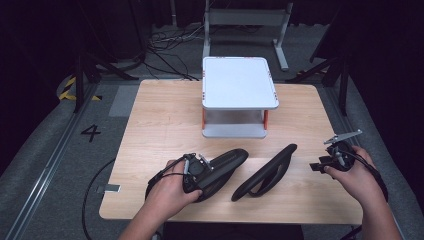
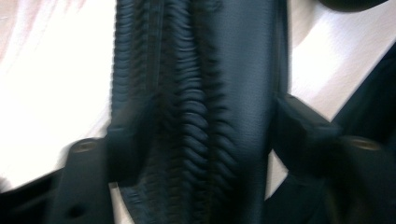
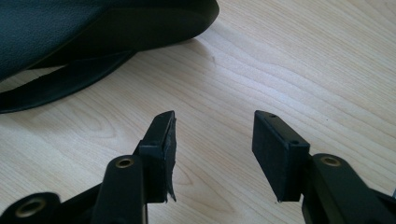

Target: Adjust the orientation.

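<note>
Black sandal (image 1: pixel 220 172) lying on the wooden table (image 1: pixel 150 120), in front of the white two-tier rack (image 1: pixel 239 82) and a little to its left, near the table's front edge. Clamped from both sides by the left tool (image 1: pixel 196 172); in the left gripper view, ribbed strap and pebbled upper (image 2: pixel 201 107) pressed between the two jaws, slightly blurred. Second black sandal (image 1: pixel 267 172) just beside the first, on its right, resting on its edge, untouched. Right tool (image 1: pixel 336 159) farther right of the rack, near the table's right edge, jaws spread apart over bare wood, gripping nothing (image 3: pixel 212 140); sandal edge (image 3: pixel 93 32) ahead of it.
</note>
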A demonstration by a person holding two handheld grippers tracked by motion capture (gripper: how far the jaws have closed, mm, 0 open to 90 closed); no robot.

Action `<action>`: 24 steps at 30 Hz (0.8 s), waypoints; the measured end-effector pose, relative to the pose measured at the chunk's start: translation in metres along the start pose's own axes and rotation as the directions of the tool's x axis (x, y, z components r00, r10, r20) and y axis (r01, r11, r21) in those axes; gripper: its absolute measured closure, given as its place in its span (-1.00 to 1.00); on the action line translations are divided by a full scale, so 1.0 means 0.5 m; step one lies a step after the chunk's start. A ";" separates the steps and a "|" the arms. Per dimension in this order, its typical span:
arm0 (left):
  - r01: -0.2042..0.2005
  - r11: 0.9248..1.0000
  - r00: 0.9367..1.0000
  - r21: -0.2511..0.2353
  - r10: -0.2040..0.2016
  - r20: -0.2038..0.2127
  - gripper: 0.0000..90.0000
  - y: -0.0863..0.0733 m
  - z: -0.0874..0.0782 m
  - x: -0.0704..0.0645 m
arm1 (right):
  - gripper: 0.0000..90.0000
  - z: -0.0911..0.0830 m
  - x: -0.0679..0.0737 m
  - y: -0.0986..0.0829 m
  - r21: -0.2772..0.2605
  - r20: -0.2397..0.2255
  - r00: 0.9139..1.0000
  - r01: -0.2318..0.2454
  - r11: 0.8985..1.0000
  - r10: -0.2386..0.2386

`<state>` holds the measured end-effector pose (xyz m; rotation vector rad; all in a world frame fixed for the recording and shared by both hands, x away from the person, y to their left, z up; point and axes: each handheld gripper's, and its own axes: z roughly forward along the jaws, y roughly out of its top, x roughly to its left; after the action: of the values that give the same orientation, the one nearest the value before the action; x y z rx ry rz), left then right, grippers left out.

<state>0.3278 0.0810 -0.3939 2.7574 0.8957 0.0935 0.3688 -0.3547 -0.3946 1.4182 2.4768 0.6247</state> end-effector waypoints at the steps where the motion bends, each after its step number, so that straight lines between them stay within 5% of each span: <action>1: 0.000 1.000 1.000 0.000 0.000 0.000 -0.18 0.000 0.000 0.000 | 0.13 0.001 0.000 0.000 -0.002 0.000 1.000 0.004 1.000 -0.004; 13: -0.015 0.993 0.998 -0.115 0.007 -0.068 0.28 -0.012 -0.052 0.009 | 0.13 0.009 0.001 0.001 0.007 -0.001 1.000 0.012 1.000 -0.012; 16: 0.036 0.985 0.999 -0.168 -0.030 0.036 0.41 -0.024 -0.072 0.022 | 0.13 0.011 0.002 0.001 0.012 0.000 1.000 0.015 1.000 -0.015; 20: 0.037 0.983 0.998 -0.178 -0.026 0.065 0.42 -0.030 -0.091 0.021 | 0.13 0.017 0.004 0.002 0.022 -0.001 1.000 0.019 1.000 -0.019; 24: 0.047 0.978 0.990 -0.202 -0.019 0.140 0.44 -0.044 -0.111 0.027 | 0.12 0.020 0.007 0.003 0.023 -0.002 1.000 0.022 0.999 -0.022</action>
<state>0.3189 0.1175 -0.3457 2.5233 0.8447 -0.0105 0.3718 -0.3486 -0.4026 1.3969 2.5056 0.5948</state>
